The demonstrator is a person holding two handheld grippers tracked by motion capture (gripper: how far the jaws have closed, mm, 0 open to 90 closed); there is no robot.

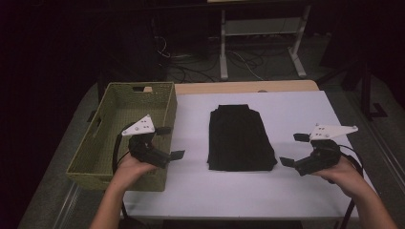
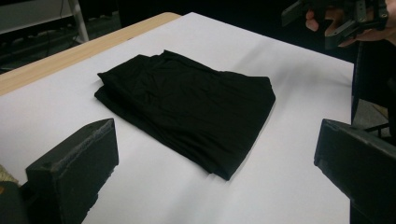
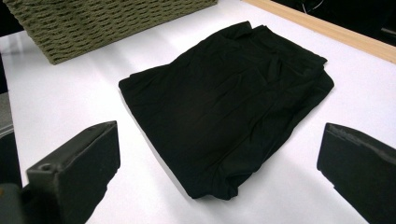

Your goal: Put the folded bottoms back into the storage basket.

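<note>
A folded black garment (image 1: pixel 239 138) lies flat in the middle of the white table (image 1: pixel 296 109). My left gripper (image 1: pixel 171 142) hovers at its left, over the right rim of the woven basket (image 1: pixel 119 102), jaws wide apart and empty. My right gripper (image 1: pixel 295 150) hovers at the garment's right, also open with nothing between its jaws. In the left gripper view the garment (image 2: pixel 191 107) lies ahead of the jaws, and the other hand's gripper (image 2: pixel 336 18) shows at the top right. In the right gripper view the garment (image 3: pixel 224 102) lies just beyond the jaws, with the basket (image 3: pixel 102 23) behind it.
The olive-green woven basket sits at the table's left edge and looks empty. A wooden strip (image 1: pixel 243 88) runs along the table's far edge. Beyond it stand a metal table frame (image 1: pixel 260 43) and cables on a dark floor.
</note>
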